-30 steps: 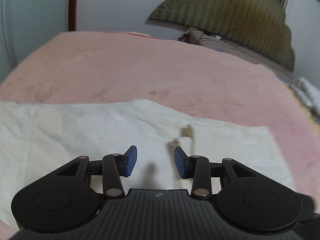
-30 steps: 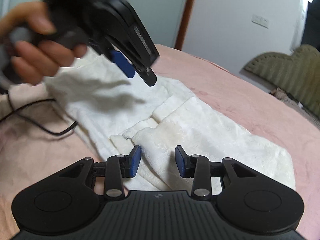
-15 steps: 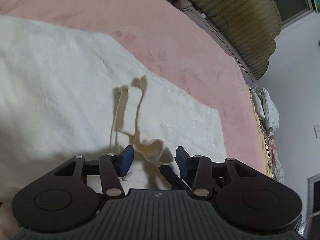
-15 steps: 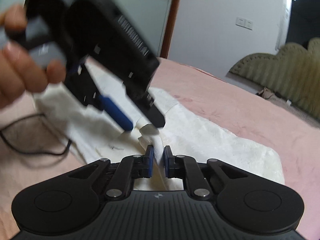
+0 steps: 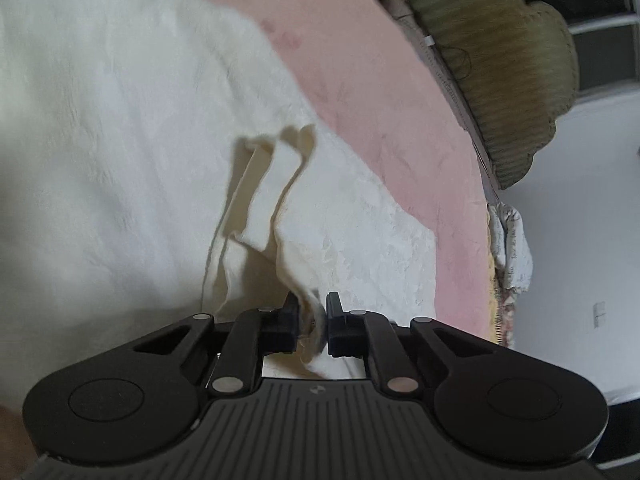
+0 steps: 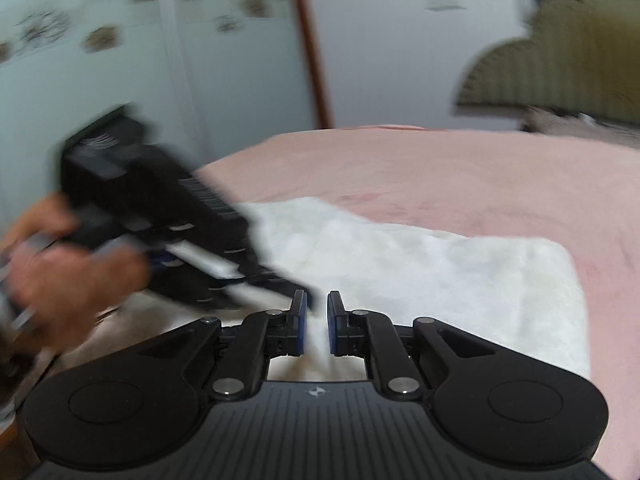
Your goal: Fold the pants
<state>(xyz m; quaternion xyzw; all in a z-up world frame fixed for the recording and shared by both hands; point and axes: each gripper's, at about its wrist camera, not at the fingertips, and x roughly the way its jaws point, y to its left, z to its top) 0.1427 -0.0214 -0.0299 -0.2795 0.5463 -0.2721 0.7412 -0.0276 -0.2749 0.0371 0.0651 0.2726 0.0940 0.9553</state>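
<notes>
Covering most of both views: a pink bedspread [image 5: 404, 128] lies smooth under everything, with faint darker marks on it.
Pants: the white pants [image 5: 120, 140] lie spread flat on the bedspread, a textured cream fabric; in the right wrist view they [image 6: 460, 280] run off to the right and end in a rounded corner.
Headboard: an olive, ribbed, scallop-edged headboard [image 5: 504, 60] stands beyond the far edge of the bed; it shows blurred at the upper right of the right wrist view [image 6: 560, 60].
Wall and door: a pale wall, a brown door frame [image 6: 310, 40] and a glazed panel with dark flower-like marks, all smeared by blur.
Left hand: the person's left hand [image 6: 72, 280] grips the handle of its tool at the left of the right wrist view, blurred.
Left gripper: the left gripper [image 5: 312, 316] has its jaws drawn close on a raised fold of the pants; cloth fills the narrow gap between the dark pads. Seen from the right wrist camera, it [image 6: 224, 248] is a black blur slanting down to the fabric just left of the other tool's tips.
Right gripper: the right gripper [image 6: 316, 320] has its jaws nearly together with white cloth between the blue pads, pinching the pants at their near edge.
Raised fold: a strip of fabric [image 5: 272, 184] stands up from the flat cloth and runs back into the left jaws.
</notes>
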